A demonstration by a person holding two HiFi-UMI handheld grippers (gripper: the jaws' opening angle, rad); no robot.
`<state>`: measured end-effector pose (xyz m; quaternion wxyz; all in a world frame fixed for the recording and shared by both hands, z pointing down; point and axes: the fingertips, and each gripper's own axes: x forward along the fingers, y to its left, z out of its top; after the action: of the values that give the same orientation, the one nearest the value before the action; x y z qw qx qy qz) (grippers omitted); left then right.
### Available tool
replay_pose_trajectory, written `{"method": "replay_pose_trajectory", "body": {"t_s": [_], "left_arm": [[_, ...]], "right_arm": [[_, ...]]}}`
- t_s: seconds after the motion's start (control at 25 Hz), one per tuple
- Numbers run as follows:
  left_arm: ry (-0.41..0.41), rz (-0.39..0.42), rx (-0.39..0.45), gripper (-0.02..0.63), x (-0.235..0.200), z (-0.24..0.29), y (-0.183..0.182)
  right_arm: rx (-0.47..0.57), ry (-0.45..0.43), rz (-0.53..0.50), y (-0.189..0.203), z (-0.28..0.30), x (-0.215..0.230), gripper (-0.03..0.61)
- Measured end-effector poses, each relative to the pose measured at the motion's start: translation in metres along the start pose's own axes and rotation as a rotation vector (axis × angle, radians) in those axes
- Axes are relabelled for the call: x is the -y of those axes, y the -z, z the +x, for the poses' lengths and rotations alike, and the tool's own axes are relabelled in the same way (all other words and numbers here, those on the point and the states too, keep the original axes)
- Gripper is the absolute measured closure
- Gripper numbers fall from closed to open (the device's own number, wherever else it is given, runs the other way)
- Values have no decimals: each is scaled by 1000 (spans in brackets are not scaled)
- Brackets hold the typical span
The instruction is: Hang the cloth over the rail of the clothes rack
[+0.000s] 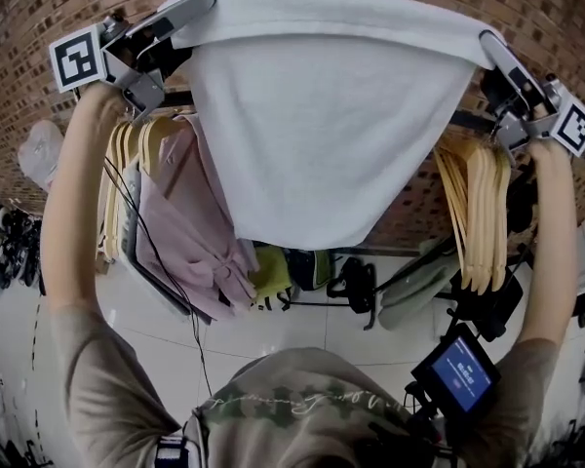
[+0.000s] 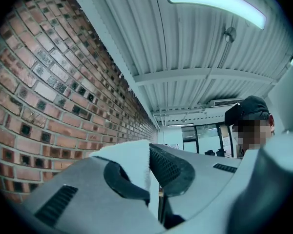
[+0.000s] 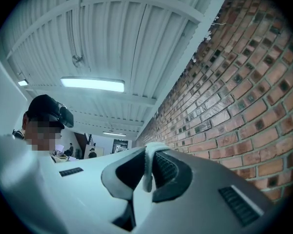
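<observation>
Both gripper views are lit from above by a long ceiling lamp (image 2: 215,4), which is rendered as a glaring, washed-out strip. A cool bluish cast is seen there, and the near jaws are slightly softened. Strong fisheye bending is shown in the brick wall (image 2: 49,82), and the corners are darkened to black. In the head view the cloth (image 1: 322,135) is brightly and evenly lit, and a dull sheen is given to the pale floor (image 1: 273,331).
</observation>
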<state>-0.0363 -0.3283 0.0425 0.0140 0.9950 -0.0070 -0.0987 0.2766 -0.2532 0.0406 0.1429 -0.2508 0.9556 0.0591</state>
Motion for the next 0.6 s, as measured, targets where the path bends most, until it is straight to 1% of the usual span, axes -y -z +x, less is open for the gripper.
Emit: {"method": "replay_pose_trajectory", "body": {"t_s": [0.12,0.28,0.4,0.48,0.6], "left_arm": [[-4,-16,-1,598,-19,6,0],[-10,-62,-6,598,-53,12,1],[-20,-62,-16,598,-65,13,-1],[-42,-65,-18,598,-72,10,0],[-72,-69,1,598,-86,8,-5]], "right_arm": [[-15,-6,-10,1,5,15,560],[-23,3,14,5,17,47,560],[-15,-3,8,2,26,57,560],[-9,-6,17,3,32,60,560],[-17,-4,9,1,40,67,560]]}}
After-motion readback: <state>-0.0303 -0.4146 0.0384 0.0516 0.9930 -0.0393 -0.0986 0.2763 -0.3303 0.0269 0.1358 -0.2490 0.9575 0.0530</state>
